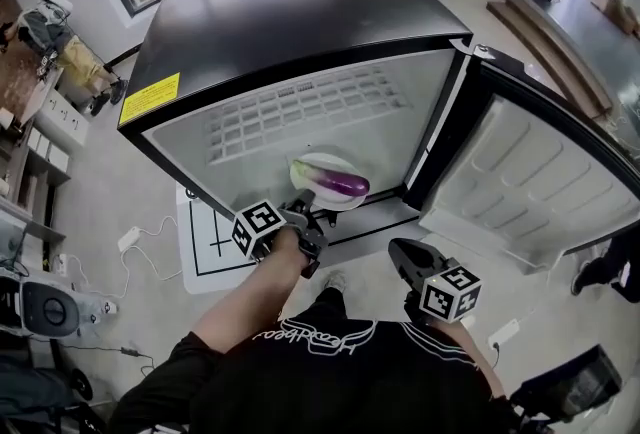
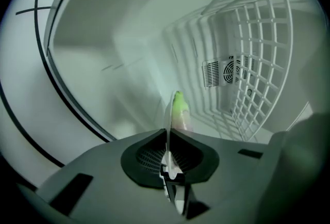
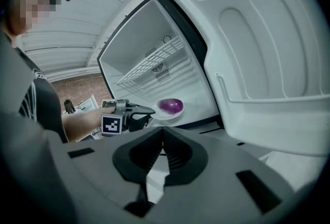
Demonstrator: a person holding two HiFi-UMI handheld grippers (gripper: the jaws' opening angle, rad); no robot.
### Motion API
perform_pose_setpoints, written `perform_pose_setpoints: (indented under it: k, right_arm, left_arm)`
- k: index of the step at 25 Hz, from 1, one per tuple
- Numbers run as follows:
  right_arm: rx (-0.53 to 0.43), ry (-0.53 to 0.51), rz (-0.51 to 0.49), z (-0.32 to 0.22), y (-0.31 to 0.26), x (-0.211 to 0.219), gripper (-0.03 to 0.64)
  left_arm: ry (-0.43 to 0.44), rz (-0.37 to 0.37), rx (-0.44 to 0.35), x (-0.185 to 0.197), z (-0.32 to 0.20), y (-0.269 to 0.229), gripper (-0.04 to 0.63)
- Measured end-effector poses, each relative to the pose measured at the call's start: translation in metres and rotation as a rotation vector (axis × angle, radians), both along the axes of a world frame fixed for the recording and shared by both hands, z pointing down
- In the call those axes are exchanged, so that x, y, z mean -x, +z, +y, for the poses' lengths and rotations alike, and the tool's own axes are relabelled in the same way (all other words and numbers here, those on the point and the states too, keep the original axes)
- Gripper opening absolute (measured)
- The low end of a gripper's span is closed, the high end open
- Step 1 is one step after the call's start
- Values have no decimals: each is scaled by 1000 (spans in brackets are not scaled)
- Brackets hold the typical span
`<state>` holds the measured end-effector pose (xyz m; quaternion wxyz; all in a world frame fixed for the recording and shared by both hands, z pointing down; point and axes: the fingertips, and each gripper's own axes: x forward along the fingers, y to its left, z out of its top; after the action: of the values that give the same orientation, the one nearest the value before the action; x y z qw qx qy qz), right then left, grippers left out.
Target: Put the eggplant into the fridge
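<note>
Desk: Any writing to log?

Op: One yellow sticker at the top front left corner of the fridge, but the print is too small for me to read. There's script across my black shirt, and it's not legible either. Two marker cubes, one per tool, with black-and-white squares.

Desk: Counts?

Op: One eggplant, one plate, one wire shelf, and one door, which is open. The eggplant is glossy purple and long, with a green stem end. It lies on the round white plate at the front edge of the fridge floor, toward the hinge side.

Desk: Tongs?

Op: I have the left tongs clamped on the plate's thin near rim. The right tongs are pressed together on nothing, outside the fridge and below the door.

Desk: Surfaces?

Op: The fridge top is dark and smooth, the lining is white moulded plastic, and the shelf is a white grid. A white mat with black lines lies at the fridge front.
</note>
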<state>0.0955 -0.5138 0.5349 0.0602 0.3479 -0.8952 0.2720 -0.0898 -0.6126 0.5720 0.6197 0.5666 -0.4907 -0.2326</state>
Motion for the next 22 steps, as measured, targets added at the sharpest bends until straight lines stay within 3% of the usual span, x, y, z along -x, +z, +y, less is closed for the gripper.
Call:
perform_pose_setpoints:
  k: [8, 16, 22]
  right_arm:
    - [10, 26, 0, -7, 7, -3, 8]
    - [26, 33, -6, -10, 11, -5, 8]
    - [25, 28, 4, -12, 13, -6, 8]
  left_arm:
    - [-31, -13, 28, 2, -28, 12, 26]
    - [-69, 34, 61, 5, -44, 21, 26]
    - [-81, 6, 72, 7, -49, 23, 26]
